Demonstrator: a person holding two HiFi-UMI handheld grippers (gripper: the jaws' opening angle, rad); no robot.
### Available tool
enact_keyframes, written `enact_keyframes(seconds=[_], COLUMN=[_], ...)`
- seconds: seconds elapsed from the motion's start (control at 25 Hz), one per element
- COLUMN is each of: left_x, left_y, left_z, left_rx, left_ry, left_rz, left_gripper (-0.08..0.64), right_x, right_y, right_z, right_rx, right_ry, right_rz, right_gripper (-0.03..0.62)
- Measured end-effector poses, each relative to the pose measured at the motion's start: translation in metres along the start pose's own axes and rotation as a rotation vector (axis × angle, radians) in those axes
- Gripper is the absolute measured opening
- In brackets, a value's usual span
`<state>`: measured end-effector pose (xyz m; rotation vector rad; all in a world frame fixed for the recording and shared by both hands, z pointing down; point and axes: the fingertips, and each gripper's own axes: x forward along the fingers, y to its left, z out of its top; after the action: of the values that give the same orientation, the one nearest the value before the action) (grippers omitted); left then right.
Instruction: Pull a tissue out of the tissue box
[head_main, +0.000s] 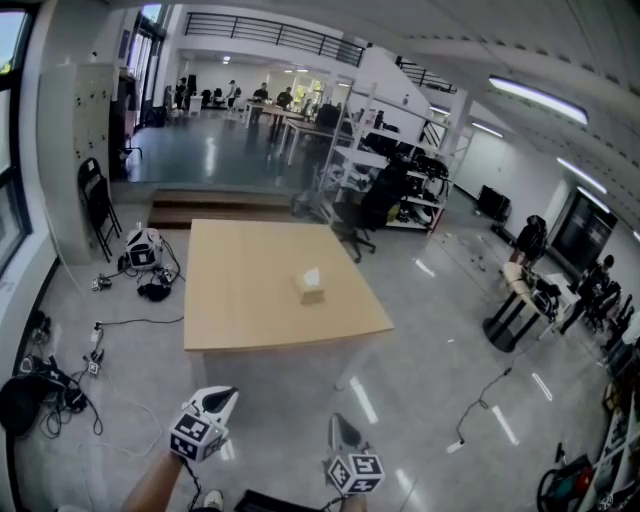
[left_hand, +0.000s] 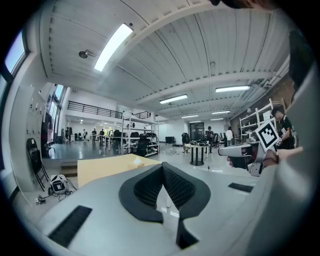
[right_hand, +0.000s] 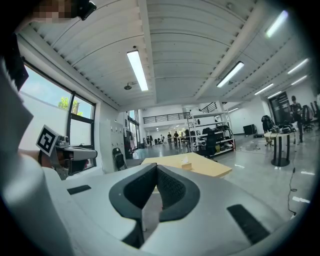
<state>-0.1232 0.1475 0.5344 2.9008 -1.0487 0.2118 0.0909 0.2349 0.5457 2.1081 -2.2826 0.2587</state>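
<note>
A small tan tissue box (head_main: 311, 289) with a white tissue sticking up stands near the middle of a light wooden table (head_main: 240, 310). Both grippers are held low over the floor, well short of the table's near edge. My left gripper (head_main: 228, 394) and my right gripper (head_main: 338, 421) point toward the table, both shut and empty. In the left gripper view the jaws (left_hand: 162, 167) meet, and the box (left_hand: 136, 160) is far ahead. The right gripper view shows its shut jaws (right_hand: 155, 167) with the box (right_hand: 186, 162) beyond them.
Cables, bags and a helmet-like object (head_main: 143, 248) lie on the floor left of the table, near a black folding chair (head_main: 98, 205). An office chair (head_main: 355, 235) and shelving racks (head_main: 385, 165) stand behind it. A round black table (head_main: 515, 310) and people are at right.
</note>
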Motion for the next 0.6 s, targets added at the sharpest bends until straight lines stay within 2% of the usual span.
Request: enact_keyframes(seconds=[0.6], left_x=[0.014], left_y=[-0.022], left_z=[-0.003], left_rx=[-0.016], left_ry=[-0.008], left_rz=[0.044], left_gripper=[0.008], right_x=[0.003], right_y=[-0.034], right_z=[-0.001], right_rx=[0.018], right_ry=[-0.008], right_rz=[0.024], right_gripper=[0.011])
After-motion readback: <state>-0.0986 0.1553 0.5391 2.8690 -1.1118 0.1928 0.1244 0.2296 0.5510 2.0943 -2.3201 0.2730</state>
